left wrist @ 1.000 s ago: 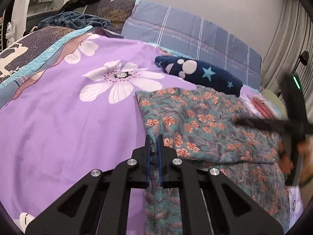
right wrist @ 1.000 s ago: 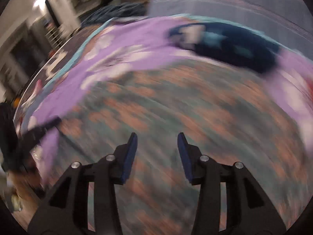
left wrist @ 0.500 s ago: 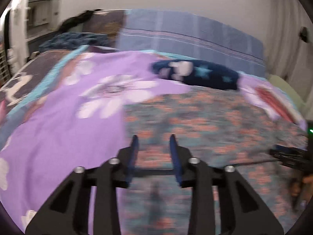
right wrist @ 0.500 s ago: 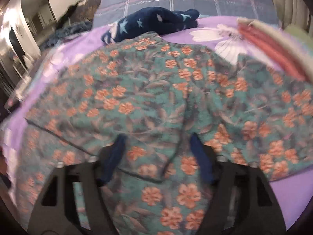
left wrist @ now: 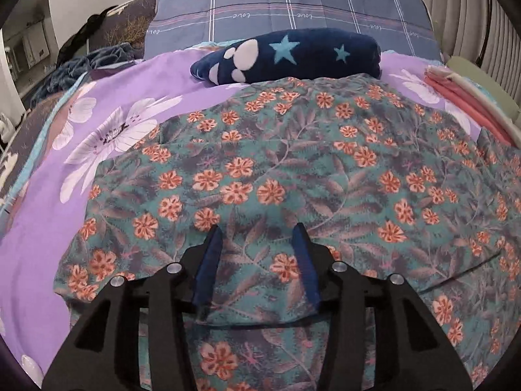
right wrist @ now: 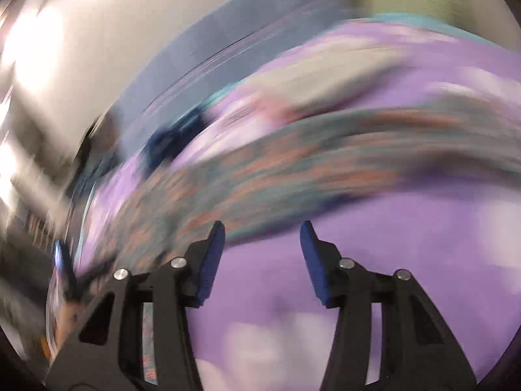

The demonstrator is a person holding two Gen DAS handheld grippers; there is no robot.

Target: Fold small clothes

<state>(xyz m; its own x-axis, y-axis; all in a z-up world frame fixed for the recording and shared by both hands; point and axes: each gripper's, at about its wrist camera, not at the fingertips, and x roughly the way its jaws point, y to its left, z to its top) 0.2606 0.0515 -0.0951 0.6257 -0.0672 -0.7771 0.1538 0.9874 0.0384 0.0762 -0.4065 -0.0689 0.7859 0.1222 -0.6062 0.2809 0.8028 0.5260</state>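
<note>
A teal garment point(left wrist: 293, 176) with orange flowers lies spread on the purple floral bedsheet point(left wrist: 39, 228), one layer folded over another near the front. My left gripper point(left wrist: 257, 231) hovers over its near edge, jaws opening, with nothing pinched between the blue pads point(left wrist: 208, 260). In the right wrist view everything is smeared by motion. My right gripper point(right wrist: 262, 228) is over bare purple sheet point(right wrist: 390, 244), jaws closing with nothing between them. The garment point(right wrist: 260, 169) streaks past to its upper left.
A dark blue rolled blanket point(left wrist: 289, 55) with stars and a paw print lies beyond the garment. A grey checked pillow point(left wrist: 293, 6) stands behind it. Folded pink and cream cloths point(left wrist: 465, 97) sit at the right. More bedding point(left wrist: 81, 65) is piled at the far left.
My left gripper let go of the garment's edge, opened, and slid right over the cloth. My right gripper swung fast off the garment to bare purple sheet, rolling as it went.
</note>
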